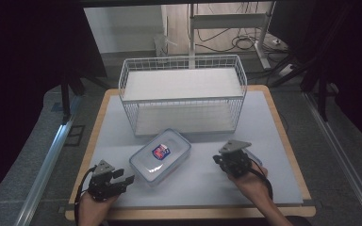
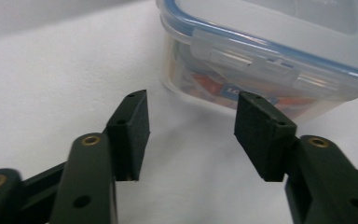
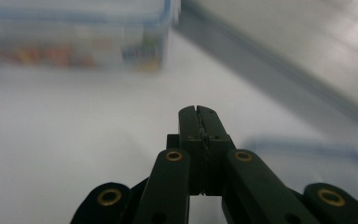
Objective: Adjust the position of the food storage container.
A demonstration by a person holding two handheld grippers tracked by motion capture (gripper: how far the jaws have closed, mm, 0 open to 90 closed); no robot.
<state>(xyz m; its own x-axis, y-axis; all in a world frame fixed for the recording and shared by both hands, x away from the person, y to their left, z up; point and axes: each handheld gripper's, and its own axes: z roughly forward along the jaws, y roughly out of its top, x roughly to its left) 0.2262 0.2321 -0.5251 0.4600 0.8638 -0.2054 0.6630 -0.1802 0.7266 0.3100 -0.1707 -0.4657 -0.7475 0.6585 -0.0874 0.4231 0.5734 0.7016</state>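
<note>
- Nearest the person's edge of the table (image 1: 273, 141), the left gripper (image 1: 128, 178) sat low at the left of the high view, its jaws standing partly apart with nothing between them.
- From the left gripper view, the left gripper (image 2: 191, 119) pointed at the side wall of the lidded container (image 2: 270, 56), close to it but not touching; a clip latch lay flat on that wall.
- At the right of the high view, the right gripper (image 1: 215, 160) was closed tight on nothing, its pads (image 3: 199, 116) pressed together in the right gripper view.
- Just beside and behind that gripper lay a clear blue-rimmed lid or box (image 3: 317, 163), too blurred and hidden to tell which.
- Between the two grippers, a little farther in, the lidded container (image 1: 160, 155) rested flat on the table at an angle, its blue-sealed lid on; a red and blue label showed on top, and colourful packets could be made out through the clear wall.
- Farther back stood a white wire basket (image 1: 184, 96), open towards the person, with a white shelf board across its upper level.
</note>
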